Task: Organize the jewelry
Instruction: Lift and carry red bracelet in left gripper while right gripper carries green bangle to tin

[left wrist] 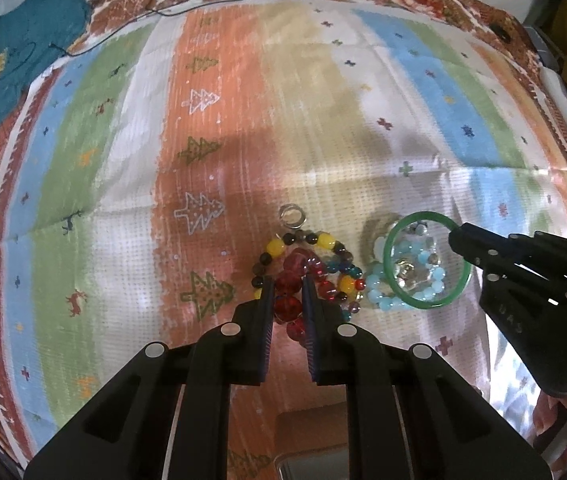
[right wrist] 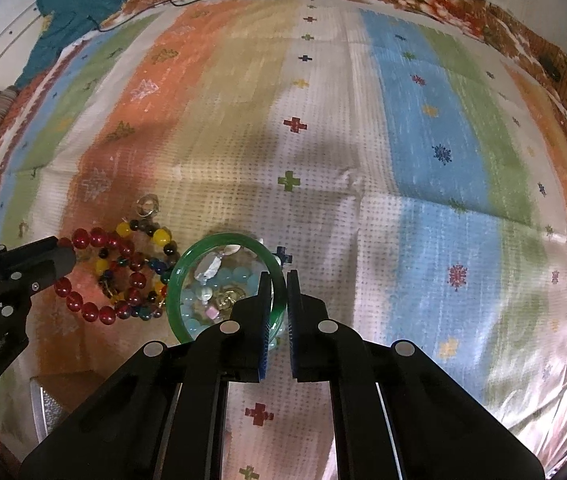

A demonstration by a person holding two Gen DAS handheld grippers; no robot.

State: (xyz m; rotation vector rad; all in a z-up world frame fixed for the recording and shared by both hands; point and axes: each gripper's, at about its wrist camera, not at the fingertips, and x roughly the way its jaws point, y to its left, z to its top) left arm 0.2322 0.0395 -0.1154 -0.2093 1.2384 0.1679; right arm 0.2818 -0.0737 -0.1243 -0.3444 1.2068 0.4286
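A teal cloth [left wrist: 33, 46] lay at the far left edge of a striped tablecloth [left wrist: 223, 120] patterned with trees and crosses, a thin black cable [left wrist: 151, 10] trailing beside it. Nearer the middle, the left gripper [left wrist: 288, 292] reached into a heap of jewelry, its two fingers set on either side of a red bead bracelet [left wrist: 289, 284], narrowly parted with the beads between them; whether they actually pinched the strand could not be told. Around the red beads curled a multicolored bead bracelet [left wrist: 325, 240] of yellow, dark and blue beads, with a small silver ring [left wrist: 293, 216] lying just beyond it. To the right, a green bangle [right wrist: 187, 264] was gripped at its rim by the right gripper [right wrist: 279, 284], whose fingers were pressed onto the band. Seen through the hoop was a pile of light blue beads [left wrist: 383, 294] and small glinting pieces resting on the cloth, just beside the colored bracelets.
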